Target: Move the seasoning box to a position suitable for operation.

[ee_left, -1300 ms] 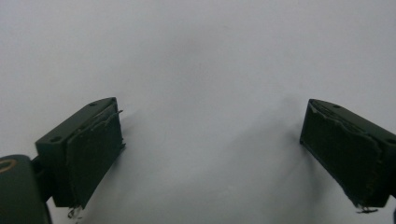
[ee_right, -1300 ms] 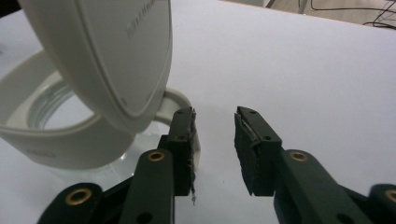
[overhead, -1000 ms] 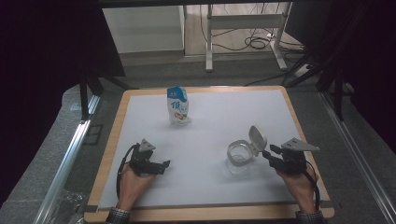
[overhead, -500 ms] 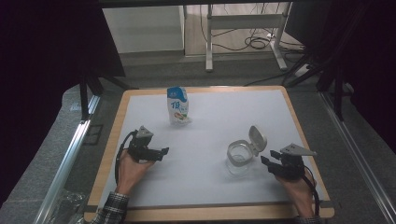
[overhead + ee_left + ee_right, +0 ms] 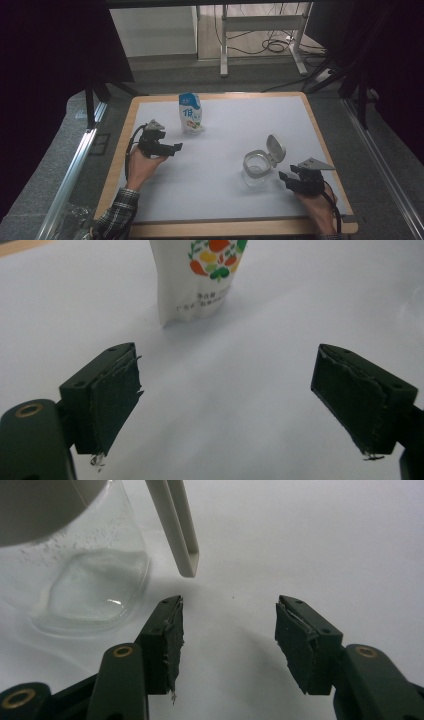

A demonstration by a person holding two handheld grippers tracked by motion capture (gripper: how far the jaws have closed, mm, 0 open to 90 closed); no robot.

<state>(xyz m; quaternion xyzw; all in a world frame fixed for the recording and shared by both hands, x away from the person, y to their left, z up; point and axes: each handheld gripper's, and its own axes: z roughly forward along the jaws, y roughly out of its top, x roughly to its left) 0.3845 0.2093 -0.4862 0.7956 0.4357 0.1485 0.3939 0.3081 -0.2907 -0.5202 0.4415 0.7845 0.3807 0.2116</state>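
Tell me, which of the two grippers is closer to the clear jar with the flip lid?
The right gripper. It sits just beside the jar, jaws open and empty. The left gripper is across the table, near the standing pouch.

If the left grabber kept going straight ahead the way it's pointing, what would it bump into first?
Probably the white snack pouch. The left gripper is open with bare mat between its jaws, and the pouch stands ahead, slightly left of centre, so it might just clip it.

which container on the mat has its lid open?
The clear jar by the right gripper: its white lid is flipped up. The blue-and-white pouch stands sealed.
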